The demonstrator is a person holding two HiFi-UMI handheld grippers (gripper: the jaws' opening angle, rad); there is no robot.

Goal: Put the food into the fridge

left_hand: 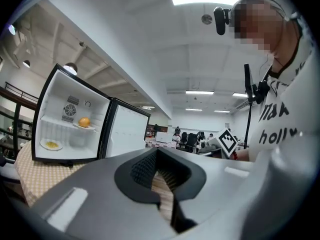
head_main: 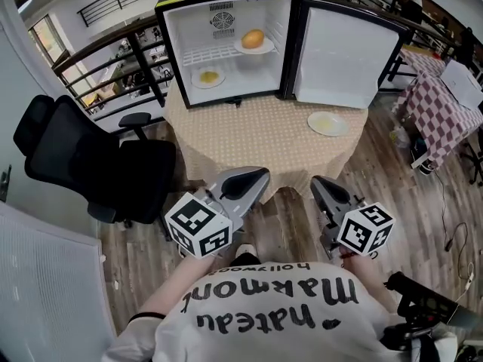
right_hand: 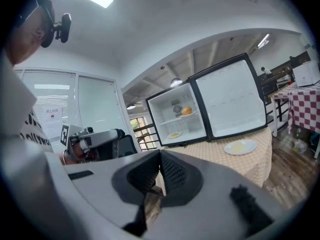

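Observation:
A black mini fridge (head_main: 172,51) stands open on a table with a beige cloth (head_main: 256,138). On its upper shelf a plate holds an orange bun (head_main: 253,38). A second plate with yellow food (head_main: 208,76) lies on the fridge floor. A third plate with pale food (head_main: 328,123) lies on the table at the right, in front of the open door (head_main: 343,51). My left gripper (head_main: 259,175) and right gripper (head_main: 318,182) are held low near the person's body, short of the table. Both are shut and empty. The fridge (left_hand: 70,129) (right_hand: 177,116) shows in both gripper views.
A black office chair (head_main: 83,157) stands left of the table. A table with a checkered cloth (head_main: 445,104) is at the far right, with cables on the wood floor (head_main: 445,225). A railing (head_main: 113,59) runs behind the fridge. A white panel (head_main: 45,285) is at lower left.

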